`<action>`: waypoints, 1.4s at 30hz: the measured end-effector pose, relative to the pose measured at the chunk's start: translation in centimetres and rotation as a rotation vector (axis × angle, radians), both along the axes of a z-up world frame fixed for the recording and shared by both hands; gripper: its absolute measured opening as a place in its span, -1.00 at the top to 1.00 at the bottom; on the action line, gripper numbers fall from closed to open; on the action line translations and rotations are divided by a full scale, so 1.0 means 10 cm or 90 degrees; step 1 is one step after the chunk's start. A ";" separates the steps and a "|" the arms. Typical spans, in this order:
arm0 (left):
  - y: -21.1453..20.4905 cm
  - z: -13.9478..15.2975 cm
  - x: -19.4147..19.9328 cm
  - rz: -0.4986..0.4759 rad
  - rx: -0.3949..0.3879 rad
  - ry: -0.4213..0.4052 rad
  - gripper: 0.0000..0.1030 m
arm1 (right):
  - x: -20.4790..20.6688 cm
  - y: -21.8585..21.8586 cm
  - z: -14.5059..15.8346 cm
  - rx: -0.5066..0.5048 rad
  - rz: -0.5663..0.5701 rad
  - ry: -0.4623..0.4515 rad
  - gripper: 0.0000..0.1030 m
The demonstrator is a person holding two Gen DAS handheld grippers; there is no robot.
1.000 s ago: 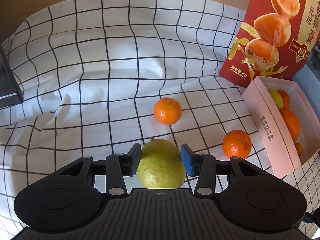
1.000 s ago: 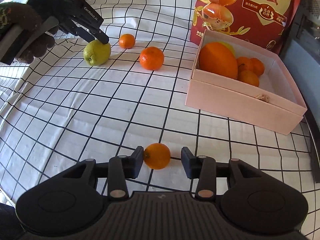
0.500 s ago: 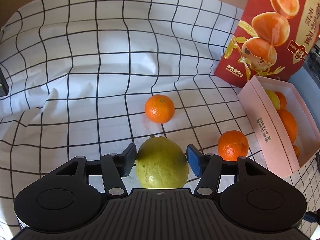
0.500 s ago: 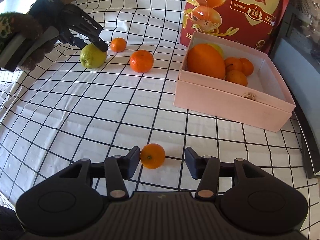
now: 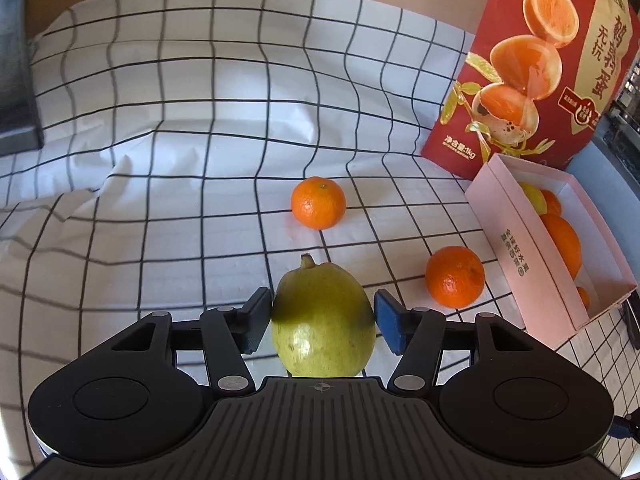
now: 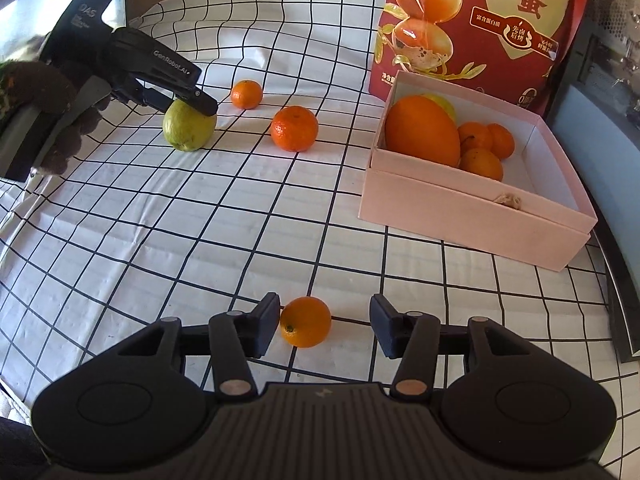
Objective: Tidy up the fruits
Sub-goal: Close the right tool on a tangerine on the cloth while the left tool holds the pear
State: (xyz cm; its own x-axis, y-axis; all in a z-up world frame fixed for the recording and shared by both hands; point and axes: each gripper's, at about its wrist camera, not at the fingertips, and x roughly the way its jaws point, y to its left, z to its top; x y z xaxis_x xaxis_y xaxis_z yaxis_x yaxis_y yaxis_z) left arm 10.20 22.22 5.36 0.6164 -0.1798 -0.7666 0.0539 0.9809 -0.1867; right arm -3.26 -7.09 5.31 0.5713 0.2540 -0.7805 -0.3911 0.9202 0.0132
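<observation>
Left gripper [image 5: 323, 322] straddles the green fruit [image 5: 323, 320], stem pointing away, jaws just opened, barely clearing it. Right gripper [image 6: 324, 326], jaws open, brackets a small orange [image 6: 305, 321] lying against its left pad.

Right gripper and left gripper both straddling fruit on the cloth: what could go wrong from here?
Right gripper: the small orange sits against one finger with a wide gap to the other, so closing may roll it away. Left gripper: the pear nearly fills the jaws, and the pads sit on its curved sides, so it may slip. The cloth is wrinkled.
</observation>
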 end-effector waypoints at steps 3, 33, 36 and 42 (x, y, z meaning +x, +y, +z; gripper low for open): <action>0.01 0.02 -0.13 0.022 -0.011 -0.004 -0.20 | 0.01 0.00 -0.01 0.002 0.000 0.001 0.04; -0.78 0.07 -1.29 -0.094 0.056 -0.022 -0.18 | 0.00 -0.04 0.08 0.005 -0.017 -0.019 -0.11; -0.78 0.06 -1.28 -0.096 0.054 -0.027 -0.18 | 0.01 0.00 0.12 -0.001 -0.006 -0.028 -0.11; -0.59 0.04 -1.36 -0.062 -0.004 -0.024 -0.21 | 0.28 0.07 0.37 0.007 0.008 -0.064 -0.32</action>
